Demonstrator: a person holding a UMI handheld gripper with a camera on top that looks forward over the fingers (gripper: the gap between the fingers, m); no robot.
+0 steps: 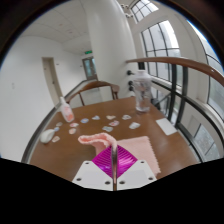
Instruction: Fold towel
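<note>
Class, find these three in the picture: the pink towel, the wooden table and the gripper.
towel (100, 140): gripper view, on its folded pink cloth just ahead of the fingers.
table (170, 150): gripper view, on bare wood beside the towel.
gripper (113, 152): gripper view, at the fingertips, which stand close together.

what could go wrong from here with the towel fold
The gripper is shut on the pink towel, lifted above the wooden table. It holds only a small bunch, so the cloth may slip out or fold unevenly. Small items lie scattered just beyond the fingers; a swinging towel might sweep them. A white bottle farther off might tip.
</note>
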